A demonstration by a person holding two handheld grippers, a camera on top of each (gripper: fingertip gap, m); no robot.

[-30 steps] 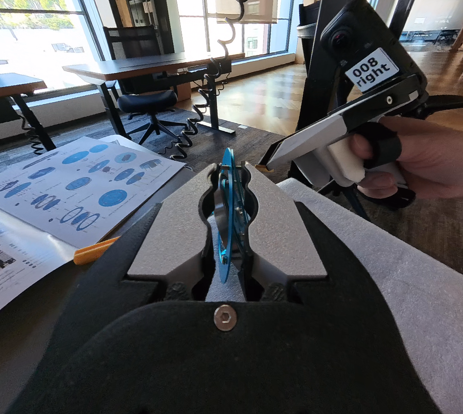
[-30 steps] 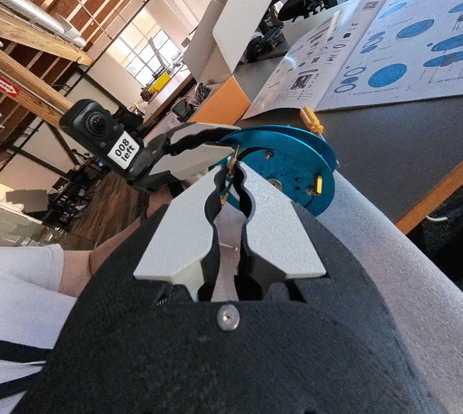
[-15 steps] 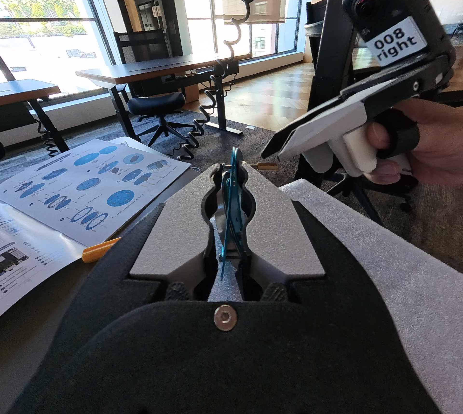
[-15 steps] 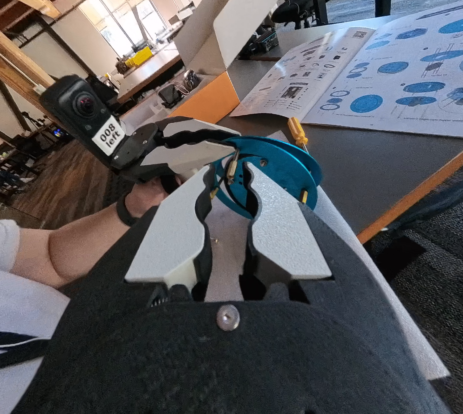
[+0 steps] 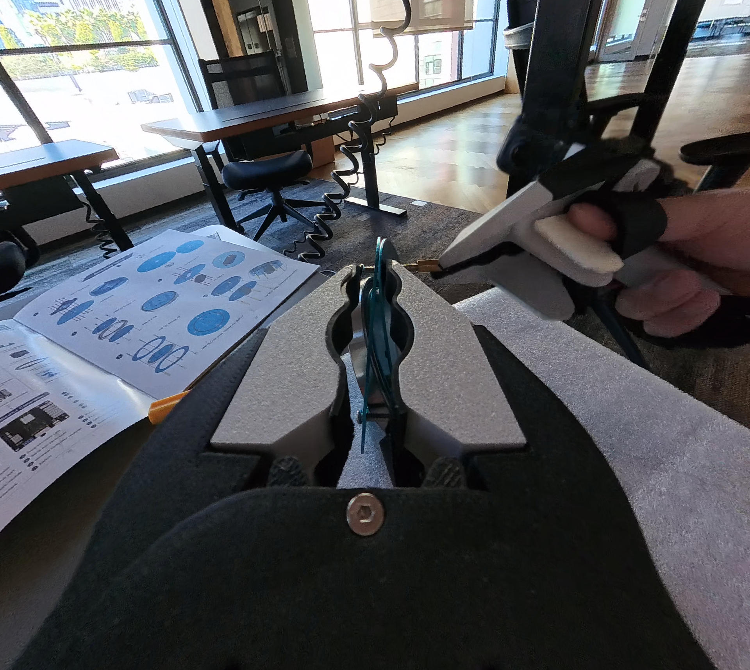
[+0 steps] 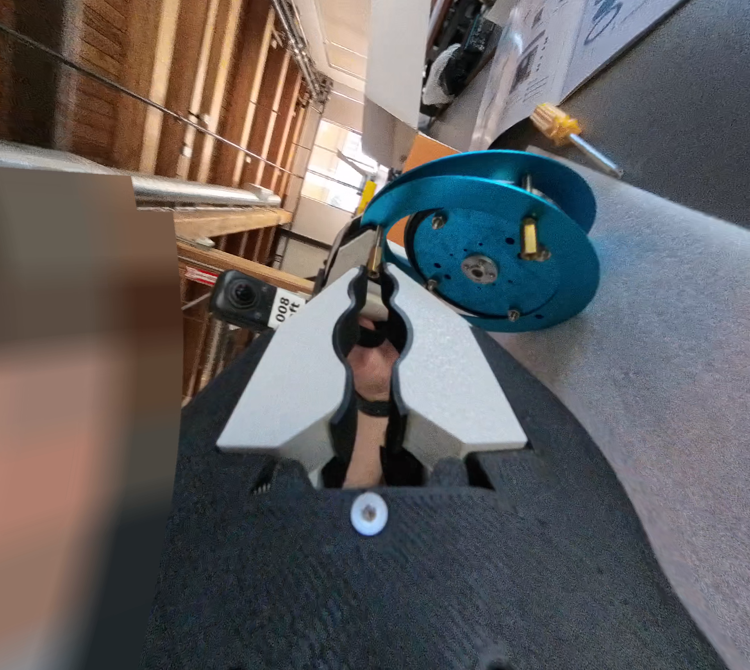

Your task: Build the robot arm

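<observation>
My left gripper (image 5: 375, 273) is shut on a blue metal disc assembly (image 5: 379, 326), held on edge above the white foam sheet (image 5: 608, 427). In the right wrist view the assembly (image 6: 499, 252) shows two blue plates joined by brass standoffs, with a silver hub in the middle. My right gripper (image 6: 371, 277) is shut on a small brass standoff (image 6: 373, 259). The standoff's thin end meets the rim of the outer blue plate. The left wrist view shows the right gripper (image 5: 440, 271) coming in from the right, with the standoff (image 5: 424, 267) level against the disc's top edge.
An open instruction sheet (image 5: 162, 305) with blue diagrams lies on the dark table at the left. A screwdriver with an orange-yellow handle (image 6: 556, 123) lies beside it, its handle end showing by my left finger (image 5: 166, 405). Desks, a stool and coiled cables stand beyond the table. Both grippers' tips are close together, under 4 cm apart.
My right gripper has dropped and rolled, bringing the brass standoff from beside the disc's top edge to touch its rim. My left gripper has kept its hold on the disc assembly.
</observation>
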